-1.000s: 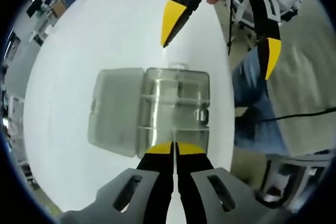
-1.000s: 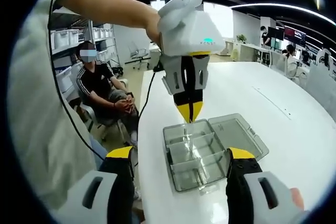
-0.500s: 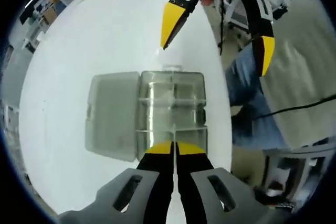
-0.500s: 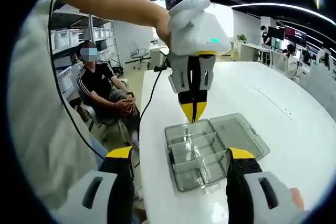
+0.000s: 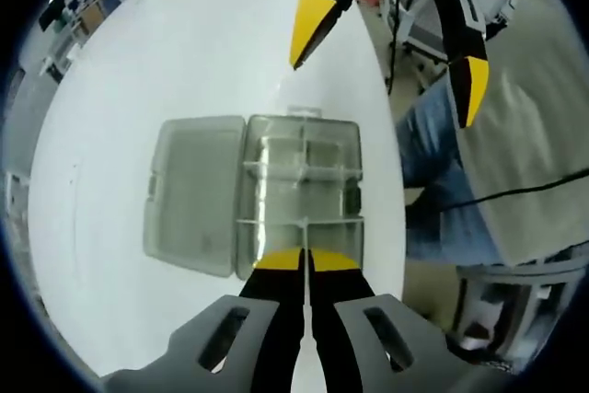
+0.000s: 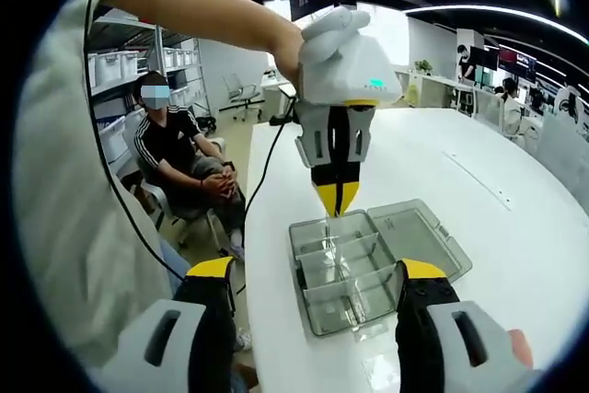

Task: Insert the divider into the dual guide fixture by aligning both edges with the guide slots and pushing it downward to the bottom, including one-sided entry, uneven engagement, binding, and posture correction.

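The clear fixture box (image 6: pixel 354 269) lies open on the white counter (image 6: pixel 515 227) near its edge, lid flat beside it. Above it, the left gripper (image 6: pixel 337 198) pinches the thin clear divider (image 5: pixel 305 238) between closed jaws. The right gripper (image 5: pixel 391 62) hangs spread wide.

Open-plan office, white desks (image 6: pixel 442 89), storage shelves (image 6: pixel 124 75)

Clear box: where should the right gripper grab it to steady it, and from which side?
Probably the near long wall of the clear box, taken from above by the open right gripper. The lid lies flat on the far side, and the left gripper hangs shut over the far-left end, leaving this wall free.
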The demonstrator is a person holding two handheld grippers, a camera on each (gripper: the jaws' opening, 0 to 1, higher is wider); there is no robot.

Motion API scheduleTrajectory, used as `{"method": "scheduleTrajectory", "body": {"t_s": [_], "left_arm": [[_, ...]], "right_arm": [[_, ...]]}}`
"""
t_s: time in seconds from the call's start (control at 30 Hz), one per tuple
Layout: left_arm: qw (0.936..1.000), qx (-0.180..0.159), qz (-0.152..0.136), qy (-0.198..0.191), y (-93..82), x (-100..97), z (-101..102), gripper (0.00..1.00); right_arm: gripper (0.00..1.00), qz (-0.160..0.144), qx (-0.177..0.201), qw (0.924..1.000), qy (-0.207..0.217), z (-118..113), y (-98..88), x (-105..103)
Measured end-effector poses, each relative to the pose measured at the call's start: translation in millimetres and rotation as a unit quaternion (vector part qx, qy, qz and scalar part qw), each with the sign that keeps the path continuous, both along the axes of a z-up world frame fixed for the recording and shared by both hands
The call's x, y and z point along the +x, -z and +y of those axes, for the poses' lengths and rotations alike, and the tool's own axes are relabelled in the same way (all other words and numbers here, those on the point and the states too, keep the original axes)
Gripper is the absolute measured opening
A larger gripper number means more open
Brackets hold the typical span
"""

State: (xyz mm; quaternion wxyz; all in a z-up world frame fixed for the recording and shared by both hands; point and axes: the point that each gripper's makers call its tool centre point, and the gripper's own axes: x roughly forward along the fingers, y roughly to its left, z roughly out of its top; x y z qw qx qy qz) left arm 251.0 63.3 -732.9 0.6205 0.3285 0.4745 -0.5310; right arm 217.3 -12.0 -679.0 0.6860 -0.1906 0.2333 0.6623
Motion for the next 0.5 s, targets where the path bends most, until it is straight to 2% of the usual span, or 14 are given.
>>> {"method": "scheduleTrajectory", "body": {"t_s": [0.5], "left_arm": [[0.9998,0.016,0.002,0.010,7.2,-0.8,1.2,0.00]], "right_arm": [[0.68,0.003,-0.002,1.0000,0.003,-2.3,0.6,-1.4]]}}
